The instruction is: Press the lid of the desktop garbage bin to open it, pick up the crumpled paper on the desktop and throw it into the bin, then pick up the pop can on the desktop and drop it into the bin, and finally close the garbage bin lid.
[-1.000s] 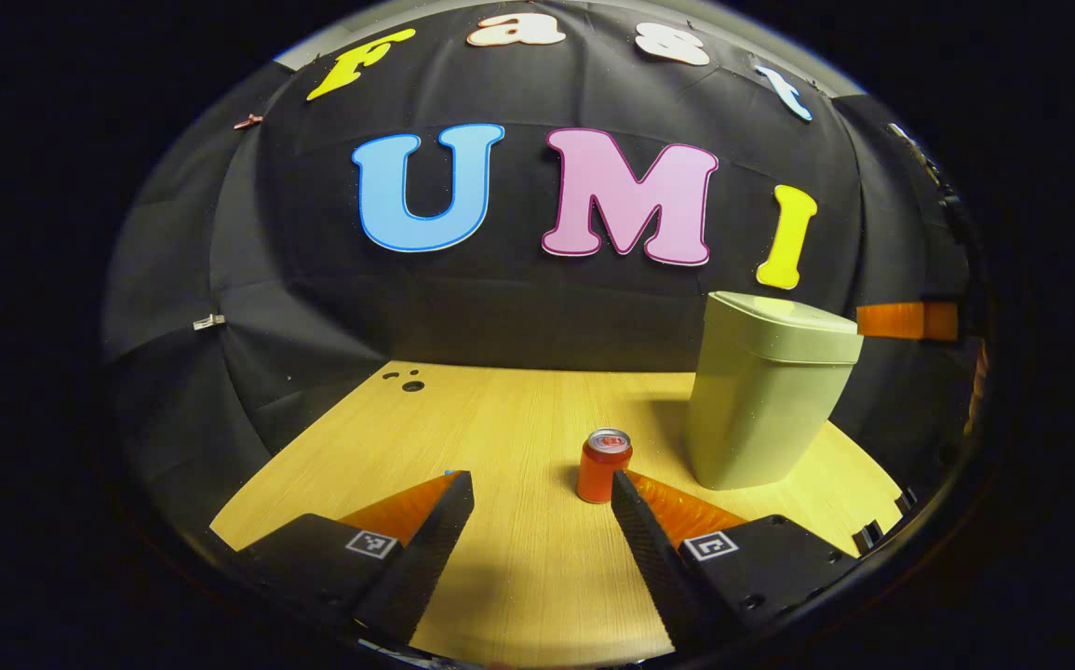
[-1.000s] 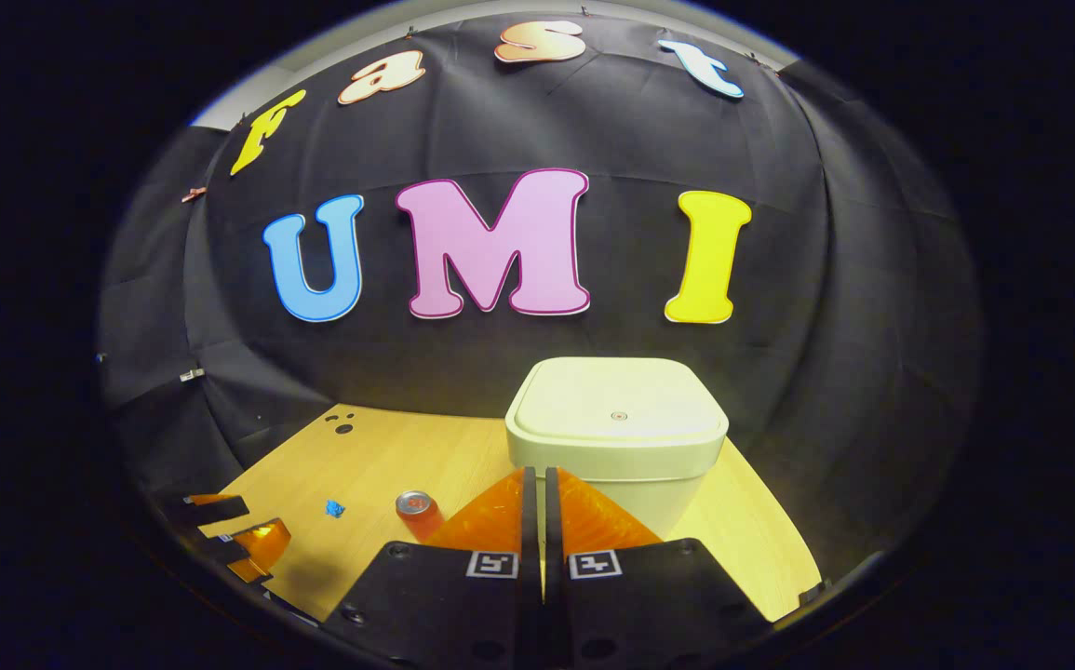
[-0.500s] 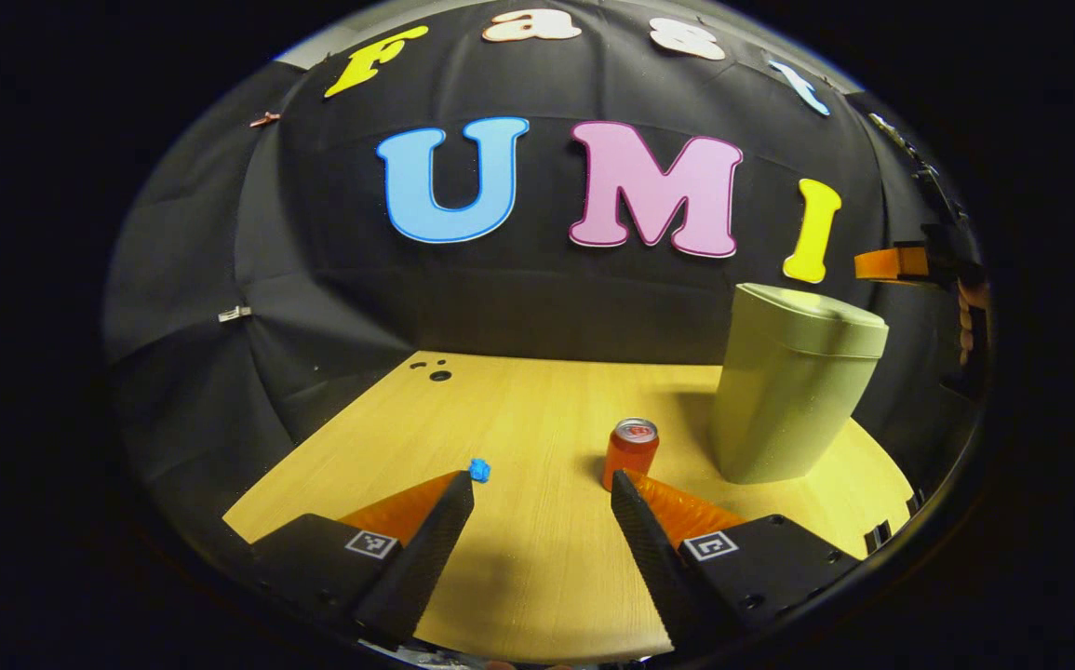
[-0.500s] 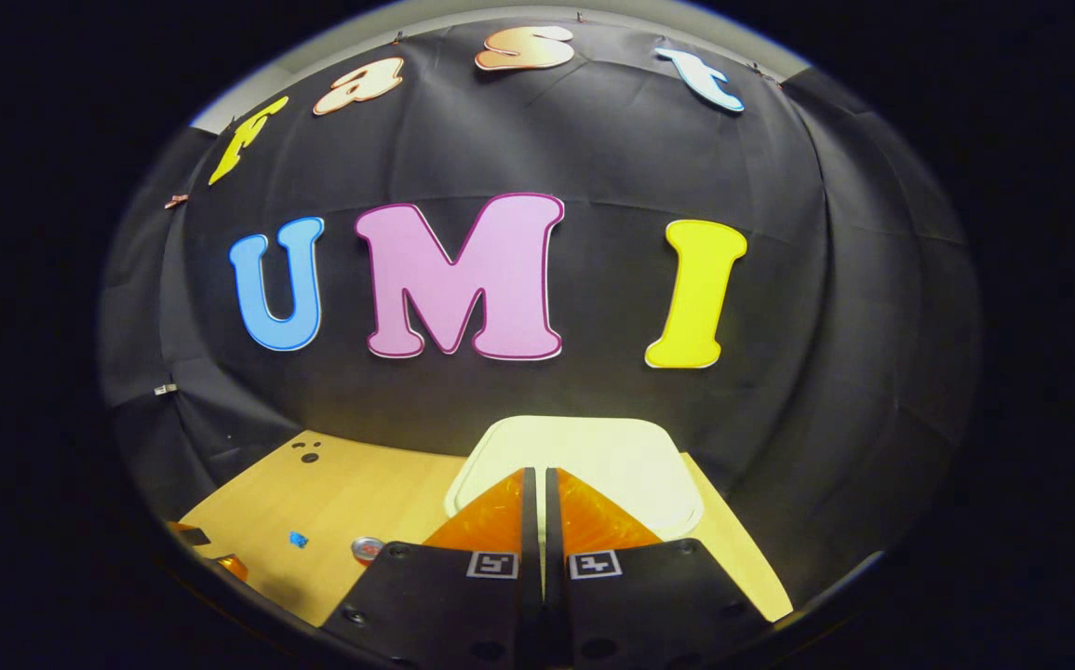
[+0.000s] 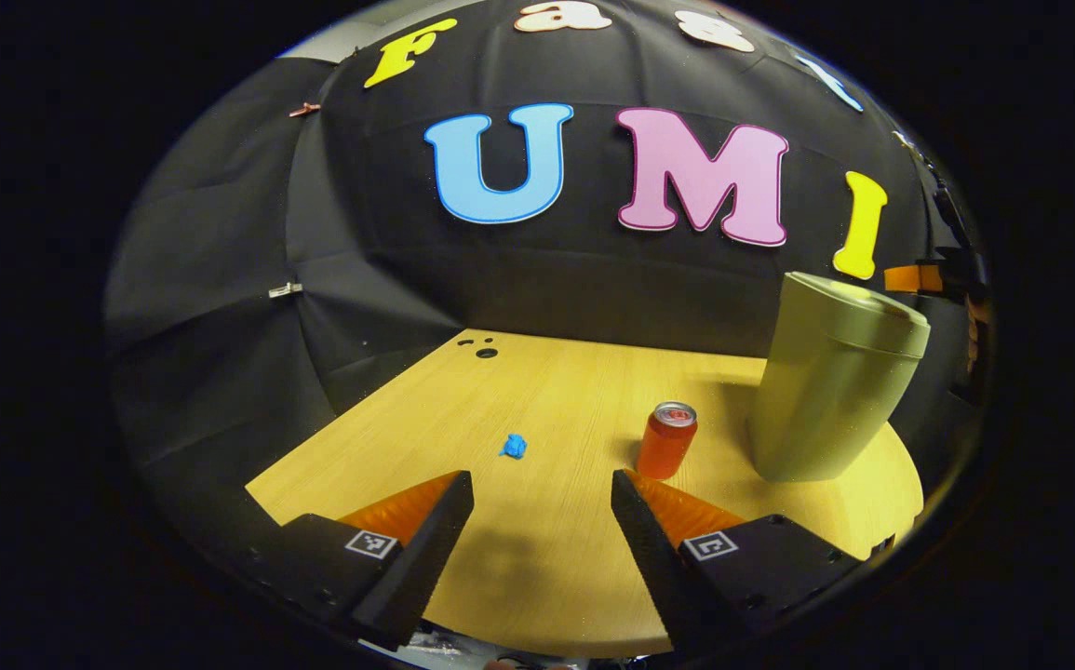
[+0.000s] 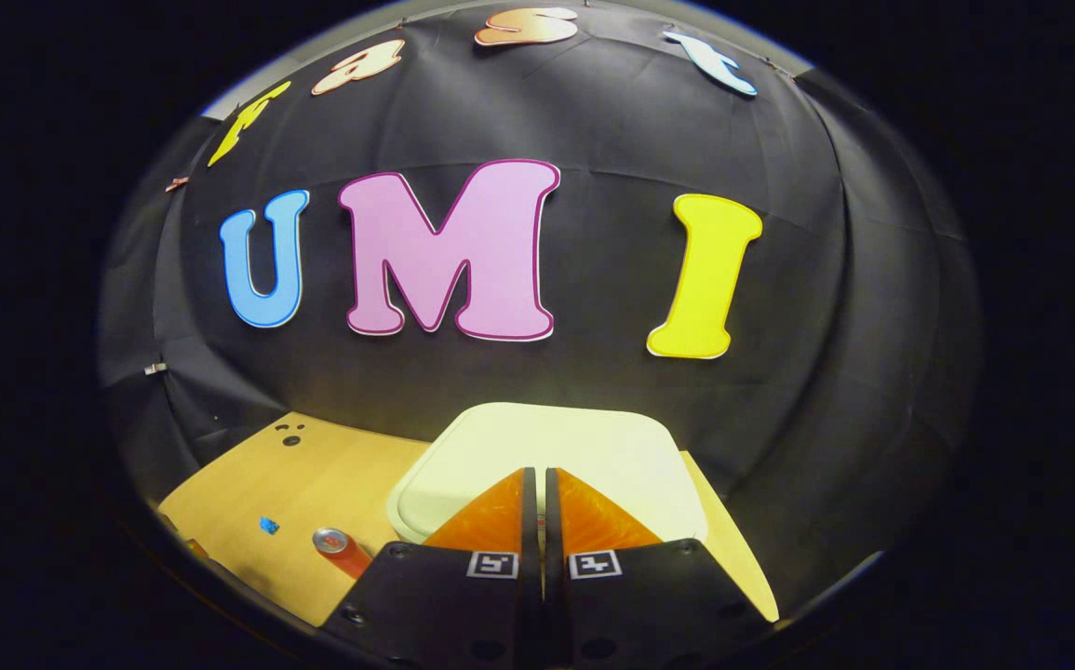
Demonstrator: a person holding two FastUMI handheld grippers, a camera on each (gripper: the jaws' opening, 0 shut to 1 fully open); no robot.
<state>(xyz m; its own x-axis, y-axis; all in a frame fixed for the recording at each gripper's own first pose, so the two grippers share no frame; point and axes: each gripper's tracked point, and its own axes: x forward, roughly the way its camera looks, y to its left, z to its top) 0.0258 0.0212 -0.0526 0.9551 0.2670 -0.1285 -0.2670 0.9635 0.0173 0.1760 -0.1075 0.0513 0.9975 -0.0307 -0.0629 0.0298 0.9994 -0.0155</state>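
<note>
A pale green bin (image 5: 830,391) with its lid (image 5: 858,312) down stands at the right of the wooden table (image 5: 546,558). An orange pop can (image 5: 667,440) stands upright just left of it. A small blue crumpled paper (image 5: 514,447) lies further left. My left gripper (image 5: 542,484) hovers open over the near table, short of the paper and can. My right gripper (image 6: 537,475) is shut with nothing between its fingers, its tips over the middle of the bin lid (image 6: 556,451). Can (image 6: 337,544) and paper (image 6: 268,525) lie low at the left in the right gripper view.
Small dark holes (image 5: 481,349) mark the far left corner of the table. The black cloth wall rises close behind the bin. Part of the other gripper (image 5: 914,277) shows past the bin's top at the far right of the left gripper view.
The left gripper has swung left and drawn back, so the blue paper came into sight. The right gripper has moved forward and down over the lid, which now looks larger.
</note>
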